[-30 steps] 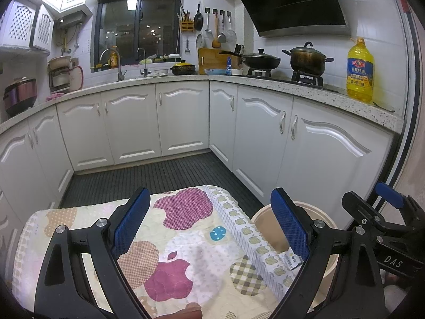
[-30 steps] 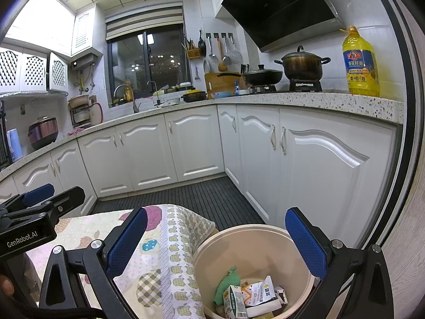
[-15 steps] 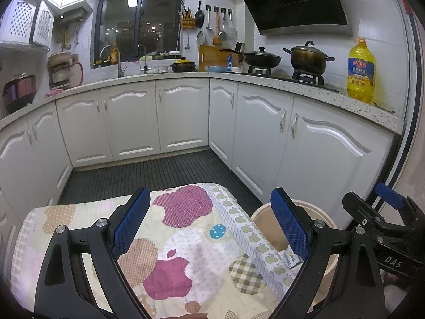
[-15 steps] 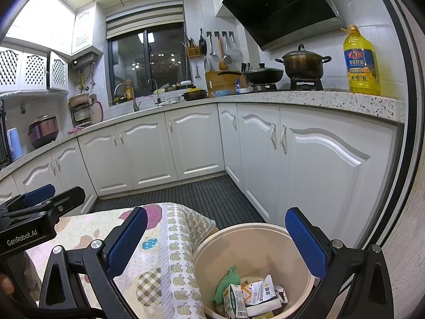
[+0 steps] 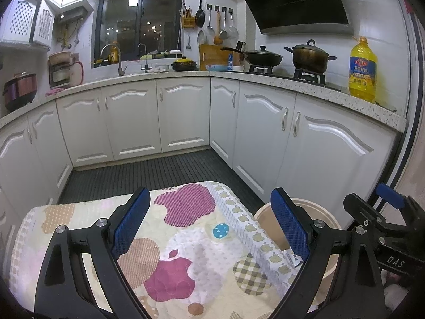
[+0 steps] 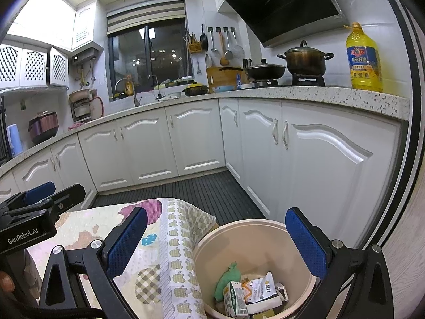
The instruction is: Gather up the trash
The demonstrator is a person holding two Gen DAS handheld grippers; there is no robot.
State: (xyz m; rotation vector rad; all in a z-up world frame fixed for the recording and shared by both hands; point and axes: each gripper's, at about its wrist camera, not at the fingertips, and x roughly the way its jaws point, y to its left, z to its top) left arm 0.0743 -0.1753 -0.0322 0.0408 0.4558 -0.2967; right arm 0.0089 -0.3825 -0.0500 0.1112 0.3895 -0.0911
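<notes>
Both tools spread wide, nothing held: left gripper [image 5: 209,231] over the patterned cloth [image 5: 186,239], right gripper [image 6: 215,242] above the beige bin [image 6: 255,226]. Trash [image 6: 252,295] sits below right's fingers (cartons, crumpled green scrap). Likely light, crushable; pinch carton edges.

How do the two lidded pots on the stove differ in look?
The stockpot is tall and deep, brownish, with two side loop handles; the wok beside it is shallow, wide and dark, with one long handle pointing left. The stockpot stands nearer the oil bottle, the wok nearer the cutting board. Both wear knobbed lids and sit on burners.
</notes>
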